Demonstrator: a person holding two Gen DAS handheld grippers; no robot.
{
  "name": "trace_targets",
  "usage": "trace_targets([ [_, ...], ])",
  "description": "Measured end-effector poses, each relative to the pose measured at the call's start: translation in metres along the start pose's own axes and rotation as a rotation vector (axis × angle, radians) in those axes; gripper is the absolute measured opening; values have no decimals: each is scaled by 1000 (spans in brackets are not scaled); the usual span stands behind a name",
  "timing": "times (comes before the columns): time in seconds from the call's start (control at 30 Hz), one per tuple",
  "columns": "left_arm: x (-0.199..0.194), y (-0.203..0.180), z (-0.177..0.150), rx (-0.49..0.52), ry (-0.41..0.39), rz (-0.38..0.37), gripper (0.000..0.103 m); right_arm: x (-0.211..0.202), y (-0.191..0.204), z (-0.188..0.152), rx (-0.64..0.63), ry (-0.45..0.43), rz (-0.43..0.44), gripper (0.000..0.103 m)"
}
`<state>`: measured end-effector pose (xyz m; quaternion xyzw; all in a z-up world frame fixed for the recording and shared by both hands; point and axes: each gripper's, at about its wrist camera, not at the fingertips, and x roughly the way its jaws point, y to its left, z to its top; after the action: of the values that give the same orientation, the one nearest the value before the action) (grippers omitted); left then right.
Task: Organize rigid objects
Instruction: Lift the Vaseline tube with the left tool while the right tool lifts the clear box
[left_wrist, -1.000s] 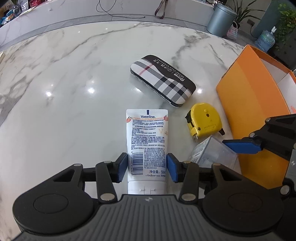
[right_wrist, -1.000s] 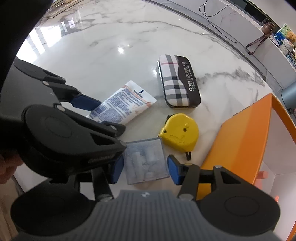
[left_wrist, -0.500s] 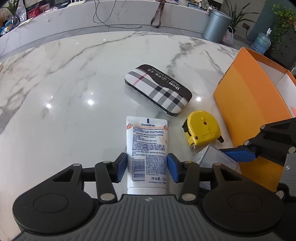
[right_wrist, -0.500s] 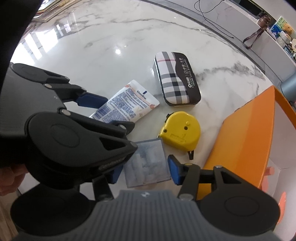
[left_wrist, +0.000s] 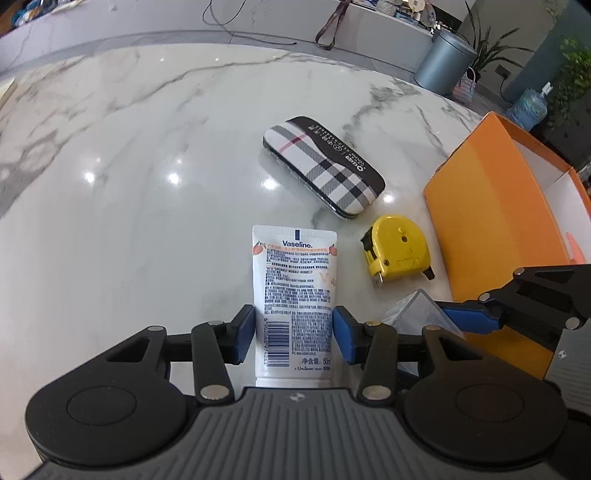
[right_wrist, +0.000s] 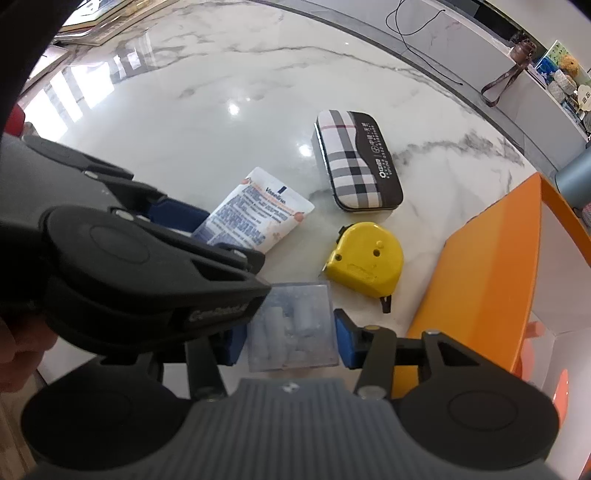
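A white Vaseline tube (left_wrist: 295, 280) lies flat on the marble table (left_wrist: 129, 221). My left gripper (left_wrist: 294, 332) is over its lower end with the jaws closing, and both blue pads rest against the tube's sides. A small clear plastic box (right_wrist: 291, 328) holding pale rolls sits just right of the tube. My right gripper (right_wrist: 290, 339) has its jaws closing on this box, with the right pad against the box's edge. The left gripper's body hides the other pad in the right wrist view. The left wrist view shows the box (left_wrist: 413, 314) touching a right finger (left_wrist: 469, 319).
A yellow tape measure (left_wrist: 399, 254) lies beyond the clear box, and a plaid hard case (left_wrist: 323, 170) lies farther back. An open orange box (left_wrist: 491, 221) with a white inside stands close on the right. A grey bin (left_wrist: 443, 62) stands past the table's far edge.
Both grippers stay almost where they were. The left wrist view has tipped up slightly, so the objects sit a little lower in it. The tube and the clear box remain between the same pads.
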<state>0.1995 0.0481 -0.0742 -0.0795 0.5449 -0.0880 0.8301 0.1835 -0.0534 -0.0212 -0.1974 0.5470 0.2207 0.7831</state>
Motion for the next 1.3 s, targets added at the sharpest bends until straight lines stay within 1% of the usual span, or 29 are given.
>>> trace_targets([
  [0.1,-4,3,-4,-27,17,-10,52,-5,3,-3,1,-8,0,49],
  [0.2,-9,2,-9,-30,23,0,52,-9,4,-5,-2,-19,2,49],
  [0.33,-19,2,-14,-49,29,-43,52,-16,8,-10,-5,-31,4,49],
  [0.6,-36,-3,-21,-71,11,-51,52,-37,10,-20,-3,-62,5,49],
  [0.7,-45,-7,-25,-63,-9,-44,51,-46,9,-23,0,-77,2,49],
  [0.8,-57,-10,-27,-57,-27,-53,50,-55,9,-27,0,-94,8,49],
  [0.83,-62,-12,-27,-49,-36,-54,37,-58,9,-28,1,-100,6,49],
  [0.87,-64,-14,-27,-37,-41,-51,11,-61,8,-29,1,-107,3,49],
  [0.9,-67,-16,-26,-19,-40,-62,6,-64,8,-30,3,-115,1,49],
  [0.93,-71,-18,-26,-21,-43,-78,6,-68,7,-31,5,-120,-1,49],
  [1.13,-80,-27,-24,37,-86,-35,7,-84,5,-37,5,-147,-17,49],
  [1.23,-79,-24,-21,27,-109,-31,11,-85,2,-39,7,-162,-15,49],
  [1.27,-77,-22,-18,11,-105,-37,14,-84,1,-38,9,-165,-12,49],
  [1.3,-76,-21,-17,0,-105,-42,18,-81,0,-36,12,-165,-9,49],
])
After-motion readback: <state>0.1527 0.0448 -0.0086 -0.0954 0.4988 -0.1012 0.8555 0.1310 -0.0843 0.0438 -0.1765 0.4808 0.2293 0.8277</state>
